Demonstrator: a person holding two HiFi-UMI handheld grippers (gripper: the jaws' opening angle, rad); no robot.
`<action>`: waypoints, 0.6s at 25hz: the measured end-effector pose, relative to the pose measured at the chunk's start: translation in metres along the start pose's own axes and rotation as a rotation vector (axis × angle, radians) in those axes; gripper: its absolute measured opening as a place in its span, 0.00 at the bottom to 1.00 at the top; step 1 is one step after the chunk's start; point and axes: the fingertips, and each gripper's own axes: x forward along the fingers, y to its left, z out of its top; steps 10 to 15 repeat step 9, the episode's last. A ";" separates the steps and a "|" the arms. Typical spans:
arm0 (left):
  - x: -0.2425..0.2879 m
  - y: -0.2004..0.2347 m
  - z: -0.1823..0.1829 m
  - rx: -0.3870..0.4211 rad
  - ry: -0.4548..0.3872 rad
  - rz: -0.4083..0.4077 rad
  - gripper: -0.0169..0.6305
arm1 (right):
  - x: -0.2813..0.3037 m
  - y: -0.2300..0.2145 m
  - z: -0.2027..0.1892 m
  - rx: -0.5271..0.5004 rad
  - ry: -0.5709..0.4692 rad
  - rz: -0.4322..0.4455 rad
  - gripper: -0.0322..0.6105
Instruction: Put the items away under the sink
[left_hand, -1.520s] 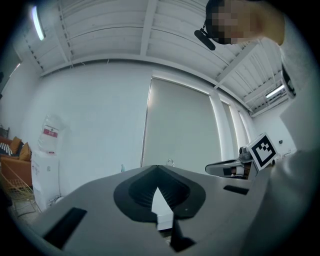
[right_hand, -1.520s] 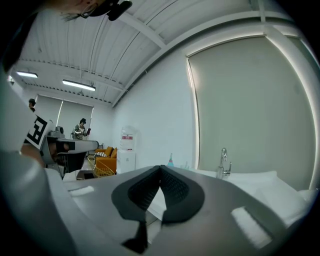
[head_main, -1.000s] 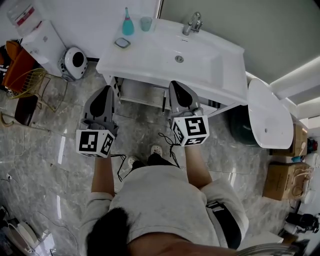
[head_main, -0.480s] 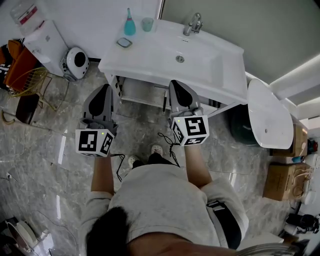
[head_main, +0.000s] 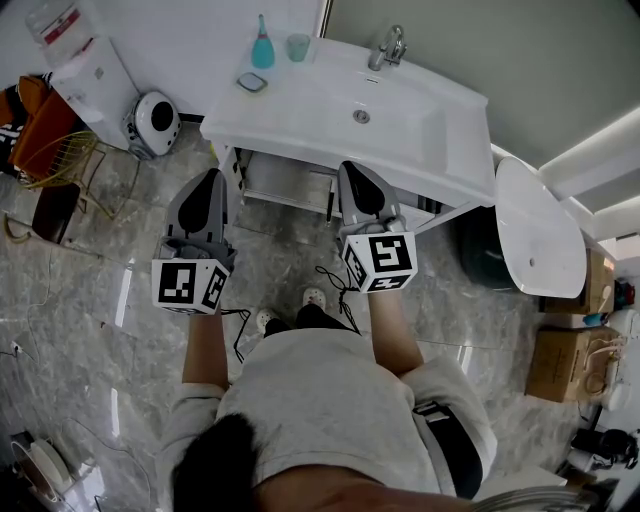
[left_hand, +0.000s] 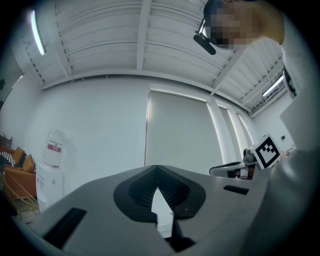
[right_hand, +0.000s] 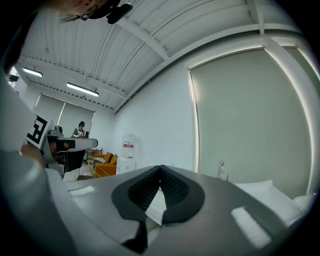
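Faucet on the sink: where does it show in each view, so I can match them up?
Head view: faucet at top centre, at the back rim of the sink.
Right gripper view: faucet low, to the right of the right gripper.
Left gripper view: not in it.
Shared landmark: the water dispenser, in all three views.

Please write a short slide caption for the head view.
Person before white sink, left hand-held gripper and right hand-held gripper shut, empty; teal bottle and cup on its ledge.

Pale grey short-sleeved shirt (head_main: 335, 400), dark shorts (head_main: 455, 450), light shoes (head_main: 313, 298). Smooth grey shells on the left gripper (head_main: 214, 174) and right gripper (head_main: 350, 167), black-and-white marker cubes (head_main: 380, 260), thin black cables (head_main: 333, 285) trailing.
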 end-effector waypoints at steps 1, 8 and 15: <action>-0.002 0.000 0.000 0.000 -0.002 0.004 0.04 | -0.001 0.001 0.000 0.000 0.000 0.000 0.07; -0.006 -0.001 0.006 -0.015 -0.019 0.005 0.04 | -0.008 0.004 0.005 0.007 -0.009 -0.008 0.07; -0.007 -0.001 0.007 -0.018 -0.022 0.005 0.04 | -0.009 0.004 0.005 0.008 -0.010 -0.010 0.07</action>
